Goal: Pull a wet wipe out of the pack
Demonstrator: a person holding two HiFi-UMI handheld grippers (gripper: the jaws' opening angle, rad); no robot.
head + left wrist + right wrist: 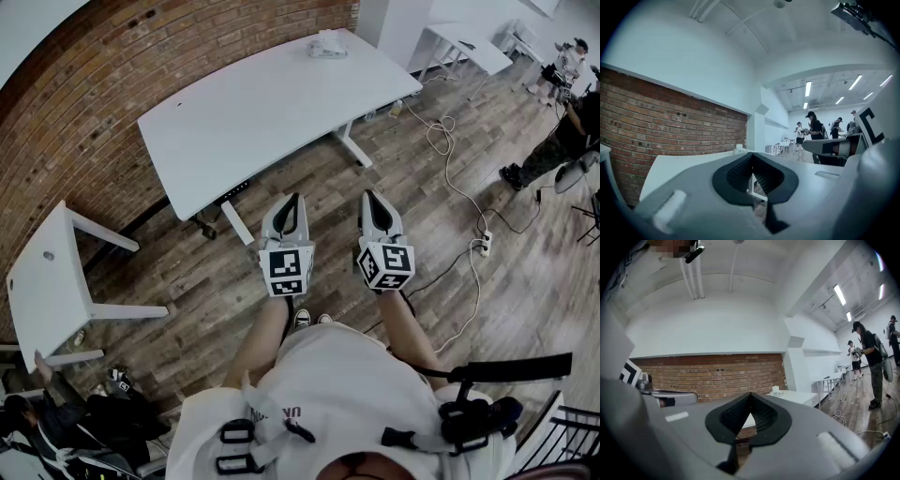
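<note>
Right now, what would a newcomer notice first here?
The left gripper and right gripper, held level side by side in the middle, jaws shut and empty. Ahead stands a white table by the brick wall, with the wipe pack at its far end.

Left tongs (293, 202) and right tongs (368, 197) point level, side by side, jaws together, empty.

Right gripper (749, 395) jaws meet (nothing between); wipe pack (776, 391) sits beyond.
</note>
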